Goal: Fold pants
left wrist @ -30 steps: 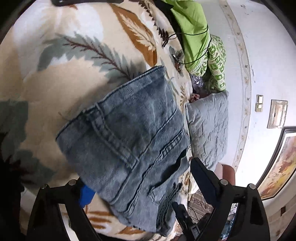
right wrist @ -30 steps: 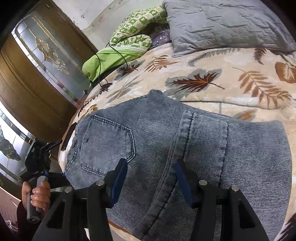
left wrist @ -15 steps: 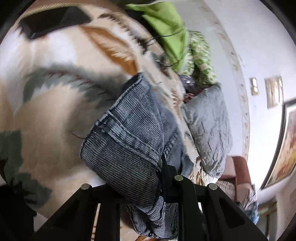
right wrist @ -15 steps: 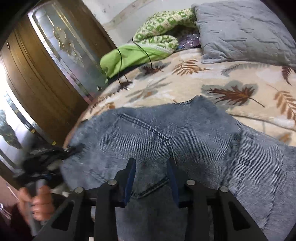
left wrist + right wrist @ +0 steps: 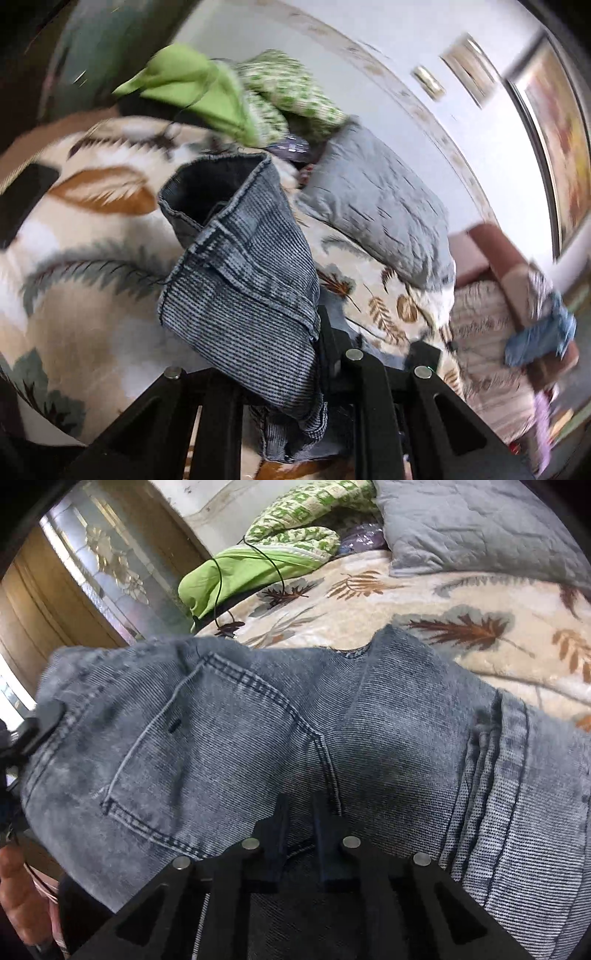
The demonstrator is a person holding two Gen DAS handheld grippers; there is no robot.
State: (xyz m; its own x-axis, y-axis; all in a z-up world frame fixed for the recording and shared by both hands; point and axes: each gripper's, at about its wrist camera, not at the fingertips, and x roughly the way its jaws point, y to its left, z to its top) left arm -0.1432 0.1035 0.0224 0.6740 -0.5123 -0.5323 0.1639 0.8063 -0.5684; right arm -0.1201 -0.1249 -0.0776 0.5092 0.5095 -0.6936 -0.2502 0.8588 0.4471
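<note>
Both claws are clamped on the jeans point(image 5: 280, 738), which lie spread over the leaf-print blanket point(image 5: 461, 602) of the bed, just ahead of the right claw point(image 5: 299, 812). The right claw's jaws have just been closing and are now seen nearly together, with a thin pinch of denim between them below the back pocket point(image 5: 221, 746). The left claw point(image 5: 317, 354) is shut on the waistband corner, which is raised off the blanket and hangs bunched over its left finger. A slip is judged the main risk: only a small bite of fabric is held by the right claw, and heavy denim could be pulled free if the lift is made quickly. Because the left corner is carried higher than the right, the fold line may be skewed and the legs left uneven. The bunched waistband at the left claw could be folded in as a lump. Beyond the jeans, a black cable point(image 5: 273, 565) trails over the green cloth point(image 5: 240, 572) well ahead of the right claw; it could be snagged if the fabric is swung that far. The grey pillow point(image 5: 480, 524) lies further ahead, to the right, and could be brushed by a wide swing. The left view is blurred, so finer contact there cannot be judged.
</note>
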